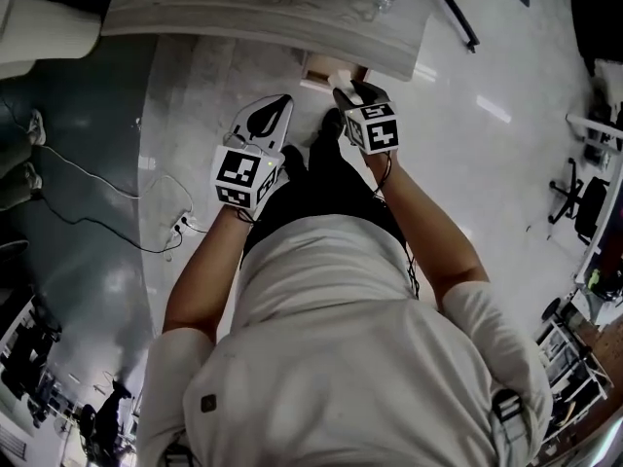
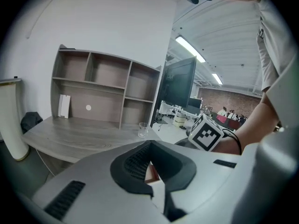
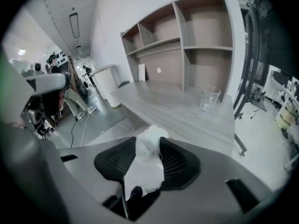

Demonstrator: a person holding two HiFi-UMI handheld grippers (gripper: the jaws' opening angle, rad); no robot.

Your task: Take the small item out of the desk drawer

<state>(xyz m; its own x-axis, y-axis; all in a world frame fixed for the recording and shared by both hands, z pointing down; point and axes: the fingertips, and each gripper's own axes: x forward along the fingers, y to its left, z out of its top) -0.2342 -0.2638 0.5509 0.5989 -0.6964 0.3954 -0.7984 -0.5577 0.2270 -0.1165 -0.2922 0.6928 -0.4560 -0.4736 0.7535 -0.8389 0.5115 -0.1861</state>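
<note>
At the lower middle of the right gripper view, a small white fluffy item (image 3: pixel 148 164) is pinched between the pads of the right claw (image 3: pixel 147 143). It is held in the air in front of the table (image 3: pixel 163 104), clear of the drawer (image 1: pixel 329 66). The taking-out step is therefore judged to be all but done. In the head view the drawer is taken to be the brownish box shape at the upper middle, just below the table edge. It appears pulled out, but its inside cannot be made out. The left claw (image 2: pixel 150 146) is pressed together at its tips, with nothing gripped. The next move is judged to call for the item to be set down gently on the tabletop, since it looks soft and light, and perhaps for the drawer to be pushed shut. A clear glass (image 3: pixel 209 98), seemingly empty, stands on the table. In the shelf unit (image 2: pixel 112 78) only a white upright object (image 2: pixel 64 106) is seen, in the lower left compartment; the other compartments look bare.
</note>
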